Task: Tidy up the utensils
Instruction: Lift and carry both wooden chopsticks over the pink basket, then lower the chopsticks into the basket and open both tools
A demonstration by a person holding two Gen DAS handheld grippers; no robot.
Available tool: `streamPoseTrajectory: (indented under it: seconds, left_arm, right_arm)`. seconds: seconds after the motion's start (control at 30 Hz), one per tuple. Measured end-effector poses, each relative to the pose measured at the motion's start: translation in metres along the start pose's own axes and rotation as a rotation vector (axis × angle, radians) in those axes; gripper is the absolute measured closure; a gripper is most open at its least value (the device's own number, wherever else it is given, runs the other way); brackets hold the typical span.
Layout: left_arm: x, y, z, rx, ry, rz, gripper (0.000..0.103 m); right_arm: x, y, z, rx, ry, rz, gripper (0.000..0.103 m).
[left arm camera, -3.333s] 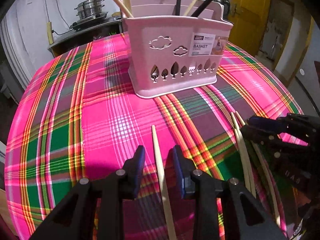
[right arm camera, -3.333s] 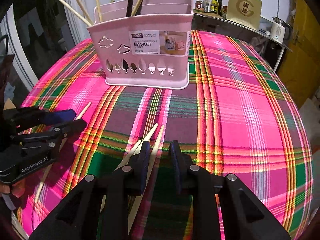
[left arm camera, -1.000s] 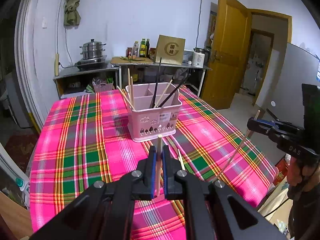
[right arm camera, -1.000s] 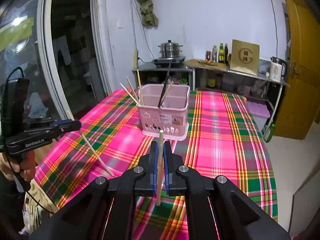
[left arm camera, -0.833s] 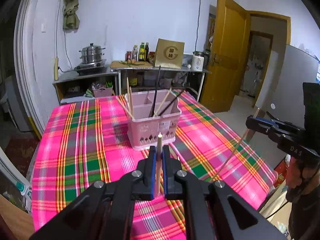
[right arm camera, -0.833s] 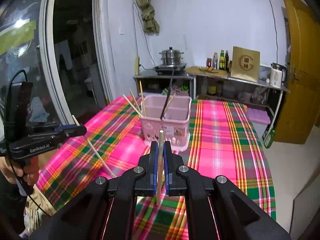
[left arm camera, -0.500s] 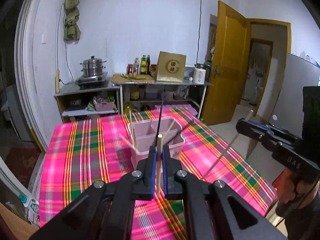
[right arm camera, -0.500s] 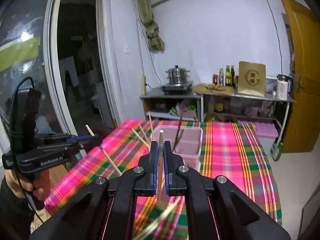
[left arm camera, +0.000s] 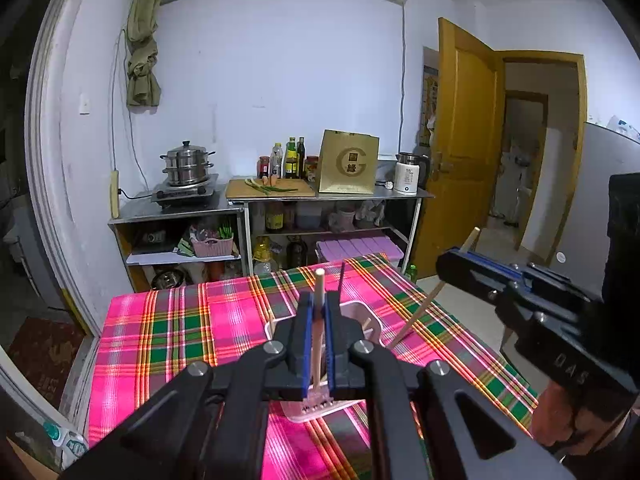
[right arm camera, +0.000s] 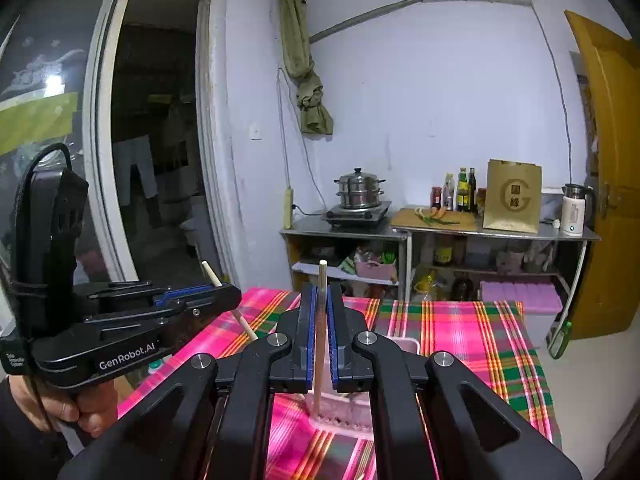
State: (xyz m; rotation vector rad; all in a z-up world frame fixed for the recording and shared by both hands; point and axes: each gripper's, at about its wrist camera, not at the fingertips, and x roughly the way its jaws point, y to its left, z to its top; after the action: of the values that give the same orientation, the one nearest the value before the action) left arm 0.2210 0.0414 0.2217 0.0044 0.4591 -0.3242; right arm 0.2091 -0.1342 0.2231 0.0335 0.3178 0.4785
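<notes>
My left gripper point(left arm camera: 316, 320) is shut on a pale wooden chopstick point(left arm camera: 318, 332) that stands upright between its blue pads. It is held high above the pink utensil basket point(left arm camera: 362, 312), which is mostly hidden behind the fingers. My right gripper point(right arm camera: 320, 312) is shut on another wooden chopstick point(right arm camera: 320, 332), also upright, above the same basket point(right arm camera: 400, 346). Each gripper shows in the other's view: the right one point(left arm camera: 452, 266) with its slanted chopstick point(left arm camera: 420, 314), the left one point(right arm camera: 224, 294) with its chopstick point(right arm camera: 240, 322).
The basket stands on a table with a pink and green plaid cloth point(left arm camera: 180, 328). Behind the table are metal shelves with a steamer pot point(left arm camera: 186, 168), bottles, a gold bag point(left arm camera: 348, 168) and a kettle point(left arm camera: 406, 178). A yellow door point(left arm camera: 466, 152) stands open at the right.
Both grippers have closed on chopsticks from the cloth and lifted them high. Over the last second they rose further and tilted up, so the basket sank behind the fingers.
</notes>
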Motion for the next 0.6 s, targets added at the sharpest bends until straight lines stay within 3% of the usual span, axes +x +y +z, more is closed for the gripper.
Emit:
streamPoseTrajectory:
  seconds: [0.27, 0.6]
  left_arm:
    - [0.038, 0.01, 0.0, -0.005, 0.023, 0.004, 0.097]
    - [0.076, 0.013, -0.021, -0.008, 0.084, 0.005, 0.097]
  right_arm:
    - [0.04, -0.014, -0.004, 0.021, 0.001, -0.025, 0.098]
    - [0.086, -0.024, -0.034, 0.028, 0.068, -0.045, 0.098]
